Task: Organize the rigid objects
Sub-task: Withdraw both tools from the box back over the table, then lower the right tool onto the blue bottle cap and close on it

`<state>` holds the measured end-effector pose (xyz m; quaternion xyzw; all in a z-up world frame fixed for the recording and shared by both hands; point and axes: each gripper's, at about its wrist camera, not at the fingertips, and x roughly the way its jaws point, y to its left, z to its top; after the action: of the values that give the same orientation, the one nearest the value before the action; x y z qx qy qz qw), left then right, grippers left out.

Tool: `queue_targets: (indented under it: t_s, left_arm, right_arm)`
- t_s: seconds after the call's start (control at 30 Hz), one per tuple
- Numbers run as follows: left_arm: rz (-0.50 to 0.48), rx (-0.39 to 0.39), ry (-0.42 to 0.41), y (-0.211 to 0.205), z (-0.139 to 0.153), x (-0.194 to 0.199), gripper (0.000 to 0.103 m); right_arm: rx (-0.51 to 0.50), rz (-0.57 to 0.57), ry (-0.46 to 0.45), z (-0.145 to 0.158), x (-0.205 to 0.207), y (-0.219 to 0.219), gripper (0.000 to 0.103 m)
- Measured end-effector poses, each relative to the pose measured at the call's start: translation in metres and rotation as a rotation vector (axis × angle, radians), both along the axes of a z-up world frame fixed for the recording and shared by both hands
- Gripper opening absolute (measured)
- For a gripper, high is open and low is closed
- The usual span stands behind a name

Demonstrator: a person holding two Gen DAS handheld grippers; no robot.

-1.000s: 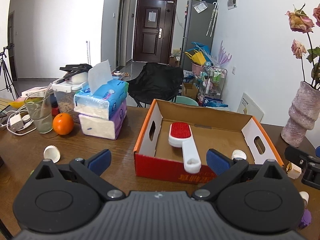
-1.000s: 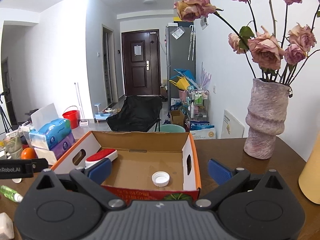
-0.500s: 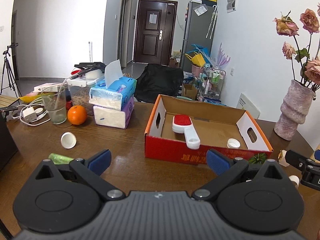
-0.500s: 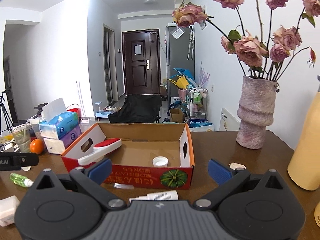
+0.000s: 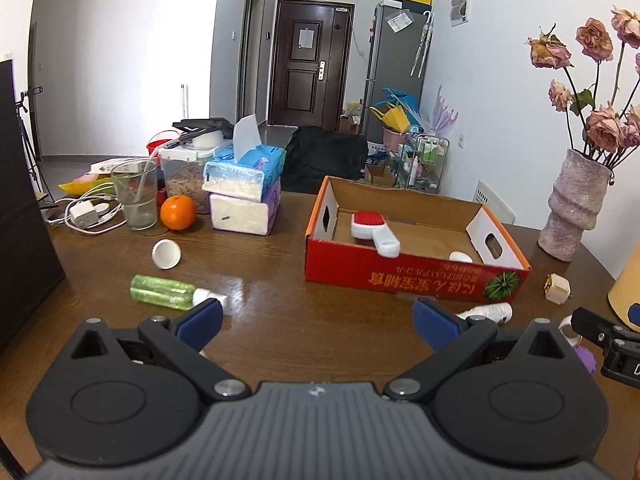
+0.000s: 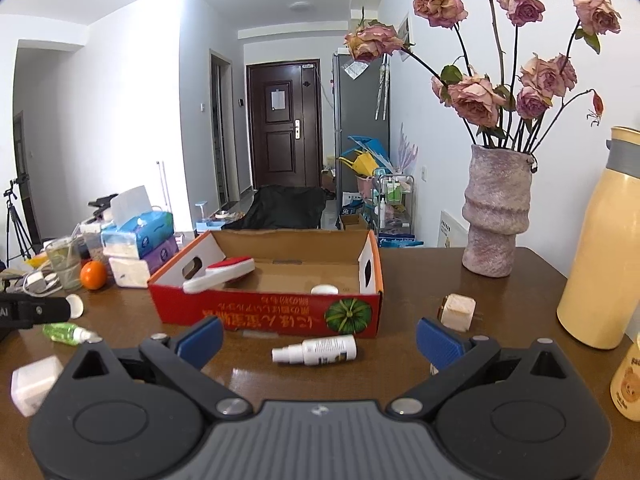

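A red cardboard box (image 5: 400, 276) (image 6: 264, 316) stands open on the brown table, holding a red-and-white brush (image 5: 374, 232) (image 6: 220, 274) and a white cap (image 5: 461, 257) (image 6: 325, 289). Loose on the table lie a green bottle (image 5: 164, 292) (image 6: 66, 334), a white spray bottle (image 6: 316, 351) (image 5: 490, 313), a white cap (image 5: 166, 254) and a beige cube plug (image 6: 458, 311) (image 5: 557, 288). My left gripper (image 5: 318, 320) is open and empty, near the green bottle. Just as empty, my right gripper (image 6: 318, 338) stands open over the spray bottle.
Stacked tissue packs (image 5: 244, 192), an orange (image 5: 178, 212), a glass (image 5: 134, 196) and cables sit at the back left. A vase of dried roses (image 6: 496, 216) and a yellow flask (image 6: 604, 240) stand right. A white adapter (image 6: 34, 384) lies at the near left.
Both grippers have pulled back from the box toward the table's near edge, bringing the green bottle, spray bottle and cube plug into view. Both stay open.
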<state>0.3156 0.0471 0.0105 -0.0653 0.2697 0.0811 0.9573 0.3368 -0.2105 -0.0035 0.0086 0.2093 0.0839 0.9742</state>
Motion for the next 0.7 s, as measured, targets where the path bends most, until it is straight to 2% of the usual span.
queue_targets:
  t_s: [0.7]
  left_arm:
    - [0.033,0.017,0.041,0.033,-0.024,-0.066,0.103]
  right_arm:
    - [-0.031,0.030,0.100,-0.043,-0.059,0.022,0.103]
